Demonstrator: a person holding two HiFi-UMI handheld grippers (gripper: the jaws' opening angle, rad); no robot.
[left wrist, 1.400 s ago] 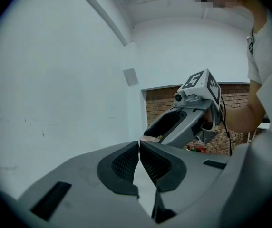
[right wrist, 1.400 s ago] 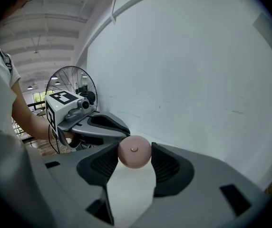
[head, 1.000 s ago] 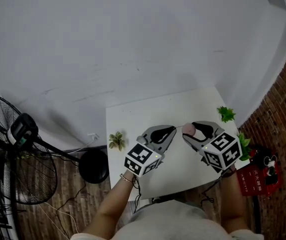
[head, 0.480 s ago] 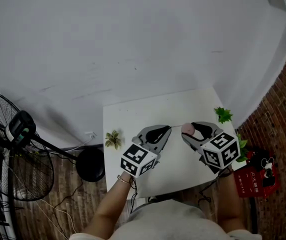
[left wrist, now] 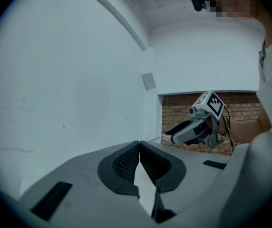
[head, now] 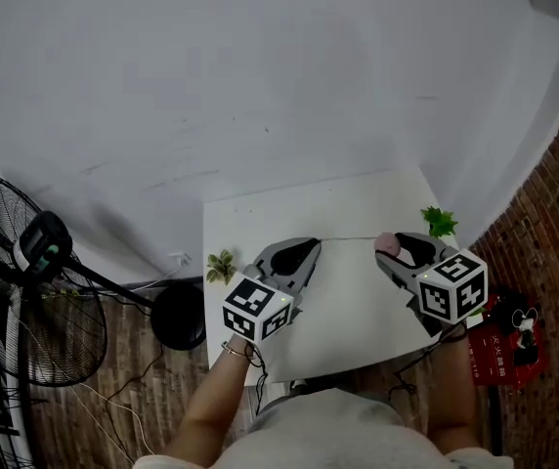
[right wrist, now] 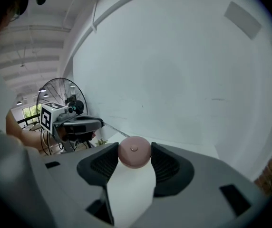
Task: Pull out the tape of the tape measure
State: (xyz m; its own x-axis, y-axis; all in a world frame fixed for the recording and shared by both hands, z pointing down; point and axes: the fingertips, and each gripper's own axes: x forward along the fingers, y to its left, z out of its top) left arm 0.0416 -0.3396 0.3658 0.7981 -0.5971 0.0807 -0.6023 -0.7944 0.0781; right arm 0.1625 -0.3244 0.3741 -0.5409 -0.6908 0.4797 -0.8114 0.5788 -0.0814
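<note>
Room is tight at the sides. The white table's [head: 348,301] left edge runs just outside the left gripper [head: 313,245], with a small dry plant [head: 222,266] at that edge and a standing fan [head: 27,291] well beyond it. Ahead of both grippers the tabletop lies bare up to the white wall.

The left gripper points level toward the right one. Its jaws are pressed together on the end of the tape [head: 349,239], a thin strip that runs straight from its tips to the other tool, above the table.

The right gripper [head: 394,249] tilts downward, its jaws clamped on the round pink tape measure [right wrist: 134,151]. A green plant [head: 441,223] sits just beyond it by the table's right edge.

Compared with a second ago, the grippers stand farther apart and more tape shows between them.
</note>
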